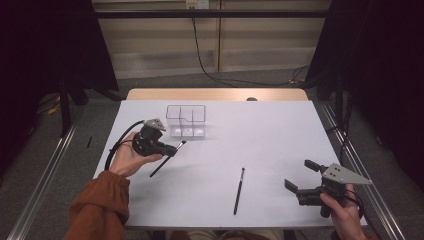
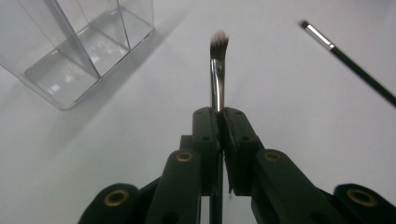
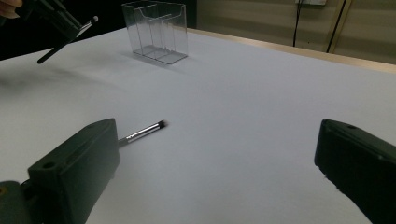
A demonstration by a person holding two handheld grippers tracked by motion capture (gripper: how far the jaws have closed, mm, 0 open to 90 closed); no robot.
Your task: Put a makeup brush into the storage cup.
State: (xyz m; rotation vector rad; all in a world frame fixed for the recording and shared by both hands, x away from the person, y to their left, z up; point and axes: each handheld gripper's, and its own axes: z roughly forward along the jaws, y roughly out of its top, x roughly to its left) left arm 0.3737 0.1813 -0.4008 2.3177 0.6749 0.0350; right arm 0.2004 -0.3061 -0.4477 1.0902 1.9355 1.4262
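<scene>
Carry step: left tool (image 1: pixel 172 148) clamped on makeup brush (image 2: pixel 217 70), near clear organizer (image 1: pixel 186 120). Right tool (image 1: pixel 301 176) wide open, empty. Next: tip brush upright over organizer.

You have no lettering, label, brand, number or sign to read anywhere here. There is a faint mark on the floor of the clear organiser (image 2: pixel 70 51), seen in your left gripper view, but it is too blurred to make out as letters or digits.
</scene>
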